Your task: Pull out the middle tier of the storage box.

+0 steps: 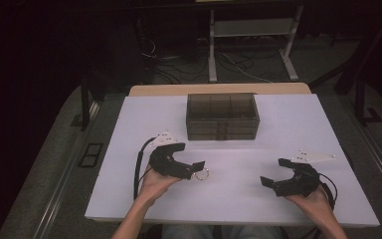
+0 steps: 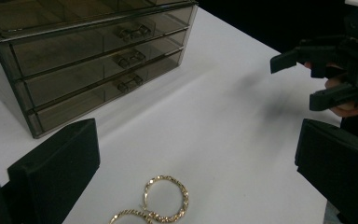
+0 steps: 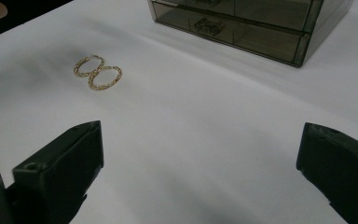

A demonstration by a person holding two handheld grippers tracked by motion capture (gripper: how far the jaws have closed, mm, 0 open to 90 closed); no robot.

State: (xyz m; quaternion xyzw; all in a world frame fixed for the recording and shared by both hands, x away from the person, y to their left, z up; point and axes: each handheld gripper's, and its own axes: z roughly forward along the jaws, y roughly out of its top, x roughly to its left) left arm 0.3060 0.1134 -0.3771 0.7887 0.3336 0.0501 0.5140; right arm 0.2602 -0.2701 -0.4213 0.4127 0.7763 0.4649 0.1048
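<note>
You have two gold hoop earrings (image 2: 166, 198) lying flat on the white tabletop (image 1: 288, 124), touching each other side by side, their rims textured like twisted chain. They sit well in front of the smoky translucent three-drawer box (image 1: 222, 116), which stands upright with all its drawers shut.
</note>
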